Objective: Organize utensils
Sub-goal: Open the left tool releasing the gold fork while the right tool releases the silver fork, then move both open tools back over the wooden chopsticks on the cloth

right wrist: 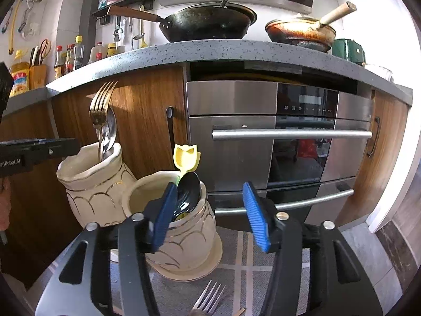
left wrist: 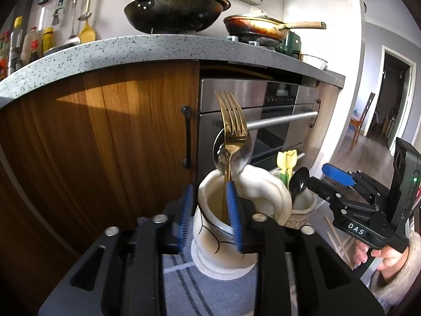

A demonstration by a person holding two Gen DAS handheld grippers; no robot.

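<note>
Two cream ceramic holders stand on a grey mat. The taller holder [left wrist: 218, 258] keeps a gold fork [left wrist: 231, 121] and a silver spoon [left wrist: 242, 155] upright. My left gripper [left wrist: 209, 210] is open astride its near rim, and the fork's handle lies against the right pad without being pinched. The shorter holder [right wrist: 189, 242] keeps a black spoon [right wrist: 188, 192] and a yellow tulip-topped utensil [right wrist: 185, 158]. My right gripper [right wrist: 210, 216] is open, its left pad beside the black spoon and its right pad out in free air.
A silver fork [right wrist: 208, 300] lies on the mat [right wrist: 263, 268] close to me, and wooden chopsticks [left wrist: 339, 239] lie to the right. Behind the holders are a wooden cabinet door [left wrist: 105, 131] and a steel oven [right wrist: 289, 137] under a speckled counter [right wrist: 210, 50] with pans.
</note>
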